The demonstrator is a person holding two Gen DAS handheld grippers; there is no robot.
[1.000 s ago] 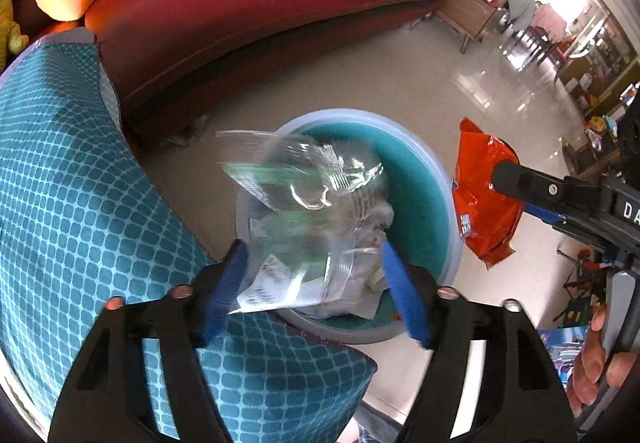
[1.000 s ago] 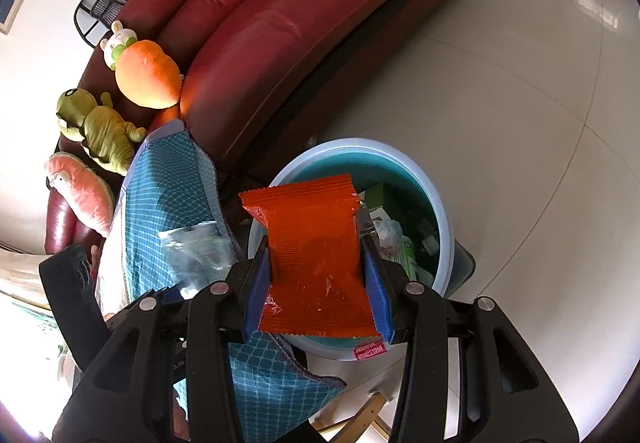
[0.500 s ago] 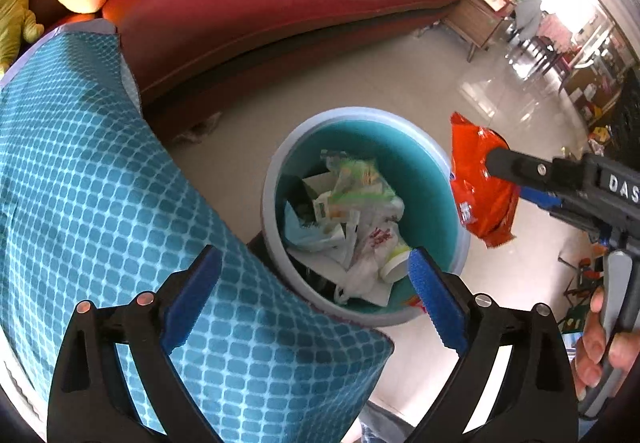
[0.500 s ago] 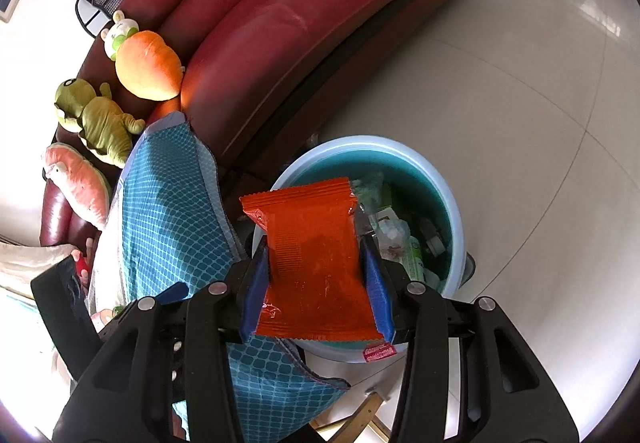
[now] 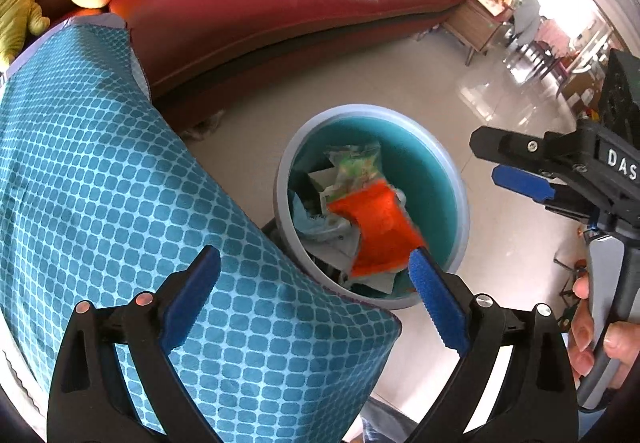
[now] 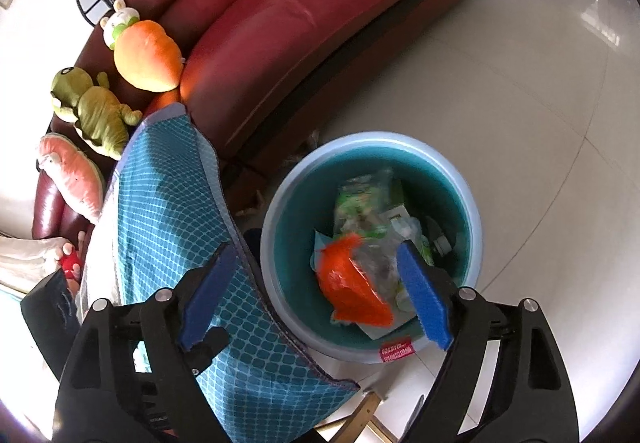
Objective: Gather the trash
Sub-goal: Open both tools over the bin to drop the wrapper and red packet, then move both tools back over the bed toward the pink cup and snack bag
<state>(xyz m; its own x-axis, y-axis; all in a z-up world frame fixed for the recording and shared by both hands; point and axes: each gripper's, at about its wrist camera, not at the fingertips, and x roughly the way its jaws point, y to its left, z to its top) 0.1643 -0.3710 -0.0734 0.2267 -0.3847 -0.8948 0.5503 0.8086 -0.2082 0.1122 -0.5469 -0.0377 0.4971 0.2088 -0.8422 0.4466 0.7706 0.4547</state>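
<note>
A round bin (image 6: 474, 239) with a pale blue rim and a teal inside stands on the shiny floor (image 6: 520, 91), right by the red sofa (image 6: 280, 23). An orange wrapper (image 6: 352, 283) is inside the bin, on top of the other trash, next to a clear plastic bag (image 6: 376, 263) and a green and white packet (image 6: 360, 199). The wrapper looks a bit blurry. The right tongs (image 6: 316, 291) are above the bin. Their blue pads have just been opening, they are spread wide now, and nothing is between them. The left tongs (image 5: 316, 287) are open wide too and grip nothing. They hang over the edge of a blue cloth with a pattern of little squares (image 5: 100, 183), which lies just beside the bin. In the left camera view, the right tongs (image 5: 520, 167) show at the side with a hand (image 5: 596, 331) on the handle. An orange plush toy (image 6: 146, 55), a green plush toy (image 6: 92, 107) and a pink one (image 6: 72, 175) sit at the end of the sofa.
</note>
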